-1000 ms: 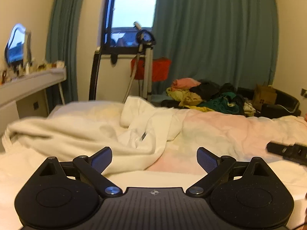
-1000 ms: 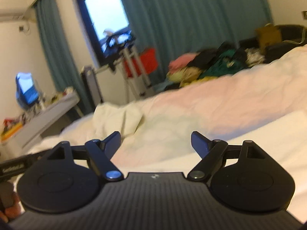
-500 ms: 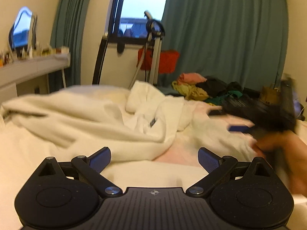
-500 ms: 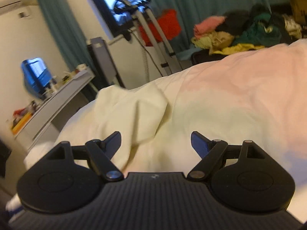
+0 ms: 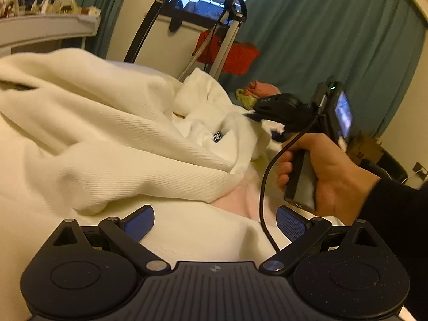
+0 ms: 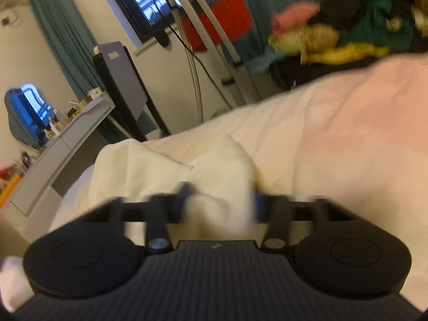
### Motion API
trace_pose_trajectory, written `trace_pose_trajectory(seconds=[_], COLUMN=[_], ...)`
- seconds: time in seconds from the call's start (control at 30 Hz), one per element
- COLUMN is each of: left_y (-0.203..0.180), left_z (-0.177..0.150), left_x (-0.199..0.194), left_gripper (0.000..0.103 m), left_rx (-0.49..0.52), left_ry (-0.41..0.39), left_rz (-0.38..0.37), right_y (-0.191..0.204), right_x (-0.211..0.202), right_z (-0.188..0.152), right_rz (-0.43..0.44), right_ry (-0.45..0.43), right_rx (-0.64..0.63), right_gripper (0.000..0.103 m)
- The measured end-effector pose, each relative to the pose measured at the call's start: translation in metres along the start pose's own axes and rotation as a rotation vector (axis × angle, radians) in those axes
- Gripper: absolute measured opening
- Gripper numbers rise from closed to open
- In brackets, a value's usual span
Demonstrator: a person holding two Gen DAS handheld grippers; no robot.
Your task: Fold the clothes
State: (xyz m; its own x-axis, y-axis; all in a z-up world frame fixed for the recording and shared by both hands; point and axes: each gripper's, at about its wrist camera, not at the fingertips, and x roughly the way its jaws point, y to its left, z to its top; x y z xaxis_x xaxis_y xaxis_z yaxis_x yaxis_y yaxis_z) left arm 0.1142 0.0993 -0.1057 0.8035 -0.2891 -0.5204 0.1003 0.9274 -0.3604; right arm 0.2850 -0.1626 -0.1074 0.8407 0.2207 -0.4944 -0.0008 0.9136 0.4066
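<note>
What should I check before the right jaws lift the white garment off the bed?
1. Cloth between the jaws of the right gripper: ok, a fold of the white garment sits there as they are closing.
2. Firm pinch: cannot tell, the view is blurred.
3. Left gripper clear of cloth: ok, open, nothing between its jaws.
4. Black cable clear of the garment: ok, hangs beside it.
5. Bedsheet not caught in the pinch: cannot tell.
</note>
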Motion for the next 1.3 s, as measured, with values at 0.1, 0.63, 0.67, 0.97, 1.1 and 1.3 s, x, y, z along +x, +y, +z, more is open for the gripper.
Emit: trace_pose_trajectory(seconds=[0.1, 0.63, 0.67, 0.97, 1.1, 1.3], left_y=[0.004, 0.05, 0.057, 0.087, 0.088, 0.091], left_z=[0.004, 0.033, 0.036, 0.052, 0.053, 0.044], left_x=[-0.008, -0.089, -0.095, -0.117, -0.11, -0.089], left_gripper=[0.099, 0.096, 0.097, 0.097, 0.097, 0.097], left_rx=[-0.017, -0.172, -0.191, -0.275, -0.31, -0.351], left_ry=[-0.014, -0.142, -0.148, -0.16, -0.137, -0.076], left_rz=[0.001, 0.134, 0.152, 0.175, 0.148, 0.137], right_y=[0.004, 0.126, 0.13, 0.126, 0.118, 0.112], right_x=[-0.035, -0.125, -0.117, -0.085, -0.105, -0.111], right_z=[0.007, -0.096, -0.105, -0.112, -0.092, -0.041], right_rz=[-0.062, 0.128, 0.149, 0.252, 0.31, 0.233], right_ry=[-0.094, -0.105, -0.071, 0.076, 0.106, -0.073], right_rx=[-0.033, -0.645, -0.619, -0.392, -0.308, -0.082], right_gripper=[0.008, 0.008, 0.008, 0.013, 0.045, 0.079])
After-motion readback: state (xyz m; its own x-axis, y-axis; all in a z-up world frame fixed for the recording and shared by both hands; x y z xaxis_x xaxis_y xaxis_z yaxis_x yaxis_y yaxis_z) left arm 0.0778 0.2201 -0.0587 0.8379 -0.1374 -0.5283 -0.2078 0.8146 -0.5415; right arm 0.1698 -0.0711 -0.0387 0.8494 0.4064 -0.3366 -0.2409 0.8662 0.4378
